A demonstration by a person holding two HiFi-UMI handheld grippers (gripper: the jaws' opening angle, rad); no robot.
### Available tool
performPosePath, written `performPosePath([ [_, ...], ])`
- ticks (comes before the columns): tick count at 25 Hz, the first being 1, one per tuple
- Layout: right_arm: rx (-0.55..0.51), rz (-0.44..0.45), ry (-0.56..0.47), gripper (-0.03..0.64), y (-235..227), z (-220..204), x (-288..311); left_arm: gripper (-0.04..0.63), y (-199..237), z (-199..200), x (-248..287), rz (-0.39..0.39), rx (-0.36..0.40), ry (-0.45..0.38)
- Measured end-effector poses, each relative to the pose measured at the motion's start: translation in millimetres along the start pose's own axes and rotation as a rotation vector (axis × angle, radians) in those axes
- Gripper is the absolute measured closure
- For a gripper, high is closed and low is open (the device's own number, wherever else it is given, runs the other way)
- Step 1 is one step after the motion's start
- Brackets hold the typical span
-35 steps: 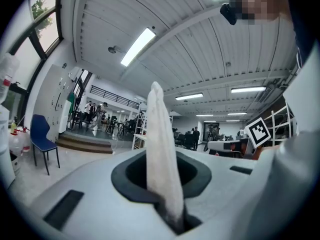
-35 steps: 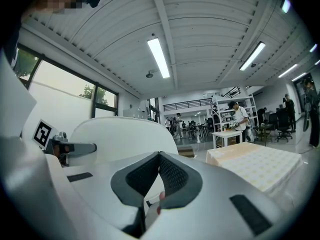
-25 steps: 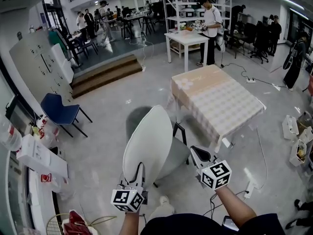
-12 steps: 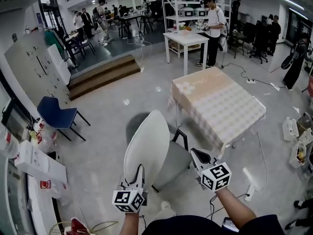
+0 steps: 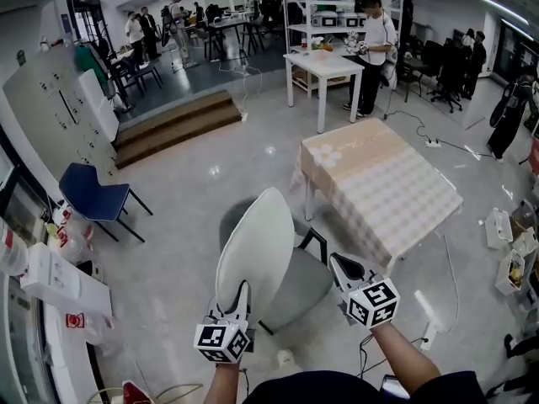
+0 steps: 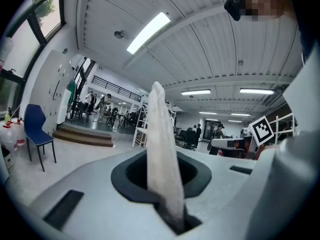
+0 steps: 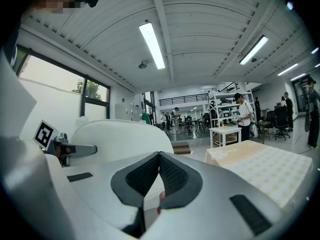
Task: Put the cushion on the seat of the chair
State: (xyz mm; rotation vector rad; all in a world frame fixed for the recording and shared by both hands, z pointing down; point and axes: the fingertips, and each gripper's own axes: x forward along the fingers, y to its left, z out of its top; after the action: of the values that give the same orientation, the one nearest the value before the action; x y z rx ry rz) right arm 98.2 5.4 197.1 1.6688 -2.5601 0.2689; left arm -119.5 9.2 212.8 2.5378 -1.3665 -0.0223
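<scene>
Grey floor (image 5: 185, 225), one cushion (image 5: 257, 251), two grippers (image 5: 242, 290) (image 5: 336, 263)

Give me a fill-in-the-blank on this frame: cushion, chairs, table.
1. The tool clamped on the white cushion is the ____ one.
2. The empty chair near the lockers is ____ in colour.
3. In the head view, the cloth-covered table stands to the ____ of the grey chair.

Missing words: left; blue; right

The pale floor (image 5: 189, 217) carries a cloth-covered table (image 5: 383, 183), a grey chair (image 5: 305, 278) and a blue chair (image 5: 88, 194).
</scene>
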Motion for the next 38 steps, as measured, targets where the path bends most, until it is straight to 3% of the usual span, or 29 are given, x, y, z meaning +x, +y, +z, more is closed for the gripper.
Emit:
performPosePath([
  [26,-0.015,-0.062,0.02,0.598,-1,-5,63,0.535,55,-1,38,-0.075,-0.02,0.006],
  [38,-0.001,-0.064,0.041,0.598,-22,-19,63,0.535,41,-21,58,-0.082,-0.016,0.046],
])
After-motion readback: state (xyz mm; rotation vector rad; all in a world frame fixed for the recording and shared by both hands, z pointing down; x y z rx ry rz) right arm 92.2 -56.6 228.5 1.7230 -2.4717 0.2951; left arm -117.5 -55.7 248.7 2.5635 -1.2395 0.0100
